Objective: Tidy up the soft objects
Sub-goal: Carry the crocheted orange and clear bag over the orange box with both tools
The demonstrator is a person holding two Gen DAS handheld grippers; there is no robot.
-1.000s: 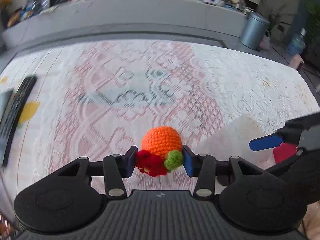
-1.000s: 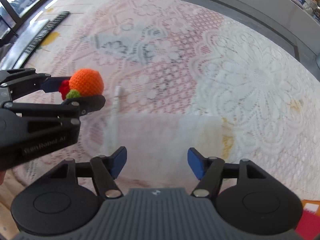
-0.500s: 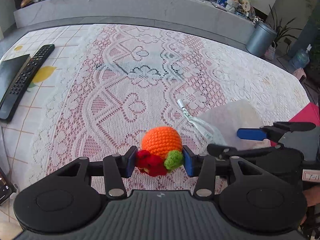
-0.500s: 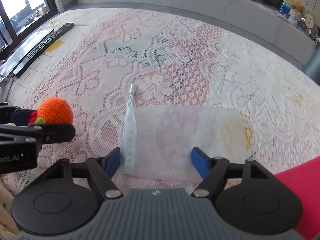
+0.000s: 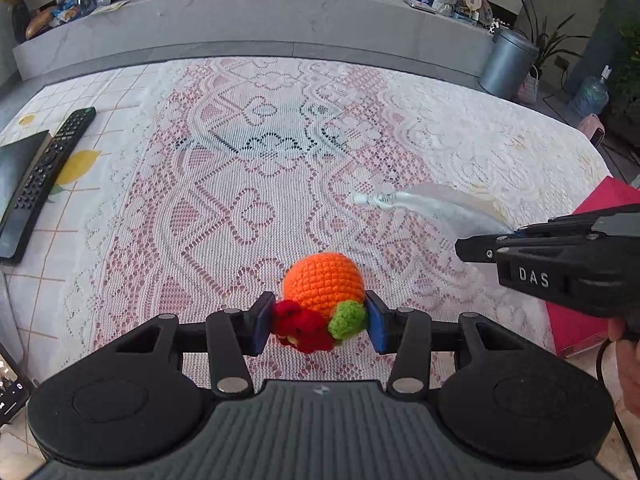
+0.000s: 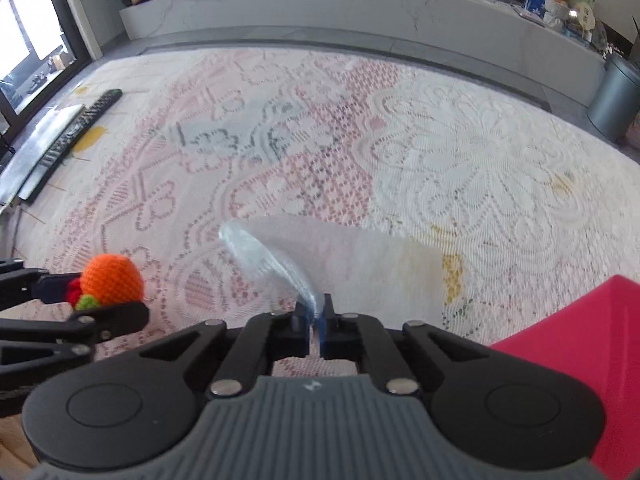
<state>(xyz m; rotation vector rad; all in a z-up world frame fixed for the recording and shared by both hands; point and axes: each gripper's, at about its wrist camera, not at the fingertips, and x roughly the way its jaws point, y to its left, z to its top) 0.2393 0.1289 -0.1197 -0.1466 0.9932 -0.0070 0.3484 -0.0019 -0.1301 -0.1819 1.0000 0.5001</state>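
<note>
Here the crocheted orange toy (image 5: pixel 324 280) sits between the blue pads of our left gripper (image 5: pixel 318 322), clamped at its red and green trim and held above the lace tablecloth (image 5: pixel 240 184). We judge it light and squashy: the yarn gives under the pads, so a grip low across the trim, as now, should hold without crushing the round body, and the knit surface is unlikely to slip.

Just to its right, our right gripper (image 6: pixel 316 330) has its jaws pinched together on the near edge of the clear zip bag (image 6: pixel 348 256), whose mouth edge curls up off the cloth toward the pads. We expect the bag to be flimsy and slick, a film that sags and folds; taking it by the stiffer zip strip seems the surest place, since the thin wall could slide out.

A red box (image 6: pixel 592 340) lies beside the bag at the table's right edge, and a remote control (image 5: pixel 48 168) rests well apart on the left.
</note>
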